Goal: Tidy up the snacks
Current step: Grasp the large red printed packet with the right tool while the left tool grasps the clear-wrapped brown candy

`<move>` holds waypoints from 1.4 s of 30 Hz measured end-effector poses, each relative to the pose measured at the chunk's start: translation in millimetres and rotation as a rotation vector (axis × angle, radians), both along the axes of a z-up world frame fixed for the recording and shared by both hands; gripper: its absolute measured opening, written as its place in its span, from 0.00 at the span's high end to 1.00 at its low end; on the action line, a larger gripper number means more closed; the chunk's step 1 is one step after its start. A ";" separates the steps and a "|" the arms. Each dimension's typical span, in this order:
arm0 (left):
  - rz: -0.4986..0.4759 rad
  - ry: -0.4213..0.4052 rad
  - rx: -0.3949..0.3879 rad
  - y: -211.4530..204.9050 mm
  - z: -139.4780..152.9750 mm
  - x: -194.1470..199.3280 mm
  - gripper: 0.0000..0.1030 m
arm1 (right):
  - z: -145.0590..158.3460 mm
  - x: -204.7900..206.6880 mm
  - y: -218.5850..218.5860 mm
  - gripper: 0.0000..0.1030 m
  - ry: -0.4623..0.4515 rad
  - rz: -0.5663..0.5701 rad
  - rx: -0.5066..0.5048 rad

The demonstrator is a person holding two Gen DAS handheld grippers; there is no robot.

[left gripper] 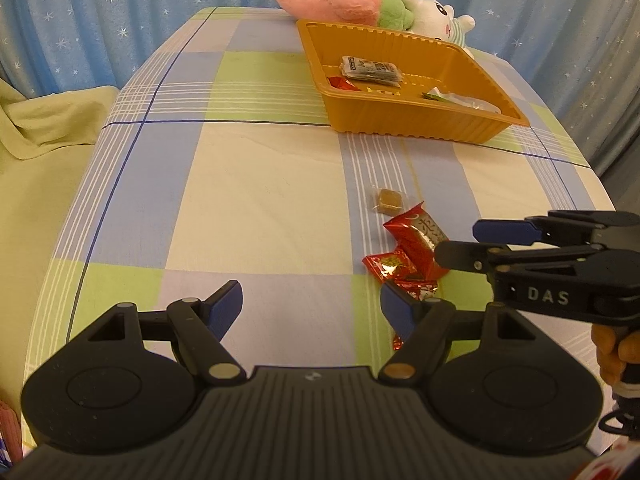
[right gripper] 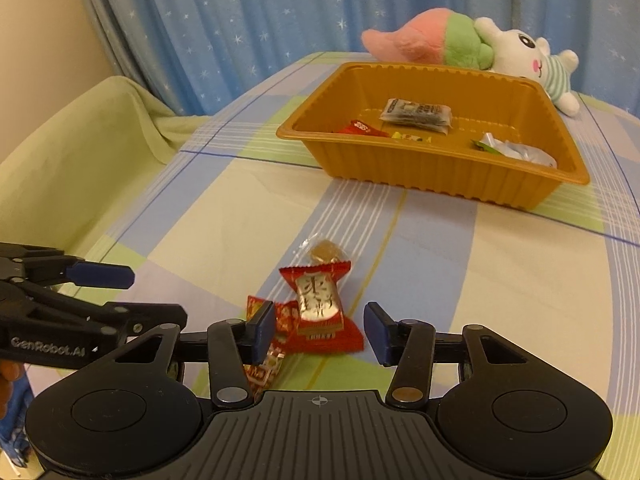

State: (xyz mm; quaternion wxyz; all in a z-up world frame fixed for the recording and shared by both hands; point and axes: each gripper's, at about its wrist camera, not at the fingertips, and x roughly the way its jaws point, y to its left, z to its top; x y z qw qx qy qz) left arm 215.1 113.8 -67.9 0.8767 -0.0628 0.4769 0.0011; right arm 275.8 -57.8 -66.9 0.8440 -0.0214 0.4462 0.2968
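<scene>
A big red and silver snack packet (right gripper: 322,312) lies on the checked tablecloth, with smaller red packets (right gripper: 268,332) beside it and a clear-wrapped brown candy (right gripper: 325,251) just beyond. My right gripper (right gripper: 320,330) is open, its fingers on either side of the big red packet, low over the cloth. My left gripper (left gripper: 312,306) is open and empty, left of the pile (left gripper: 412,252). The orange tray (right gripper: 436,178) stands farther back and holds several snacks. The right gripper also shows in the left wrist view (left gripper: 480,240).
Two plush toys (right gripper: 460,40) lie behind the tray at the table's far edge. A green cloth-covered seat (right gripper: 80,152) stands left of the table. A blue star curtain hangs behind.
</scene>
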 end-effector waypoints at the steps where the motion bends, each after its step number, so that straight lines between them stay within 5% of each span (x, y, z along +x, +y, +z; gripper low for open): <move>1: 0.000 0.001 0.001 0.6 -0.4 1.1 0.28 | -1.6 2.8 2.0 0.52 0.001 0.003 -0.004; 23: -0.025 0.004 0.005 3.7 -7.9 24.6 0.29 | -22.9 22.8 12.4 0.75 0.022 0.045 -0.054; 42: -0.305 -0.010 0.136 -45.4 -36.9 91.2 0.29 | -13.1 28.7 -59.0 0.75 0.068 -0.207 0.017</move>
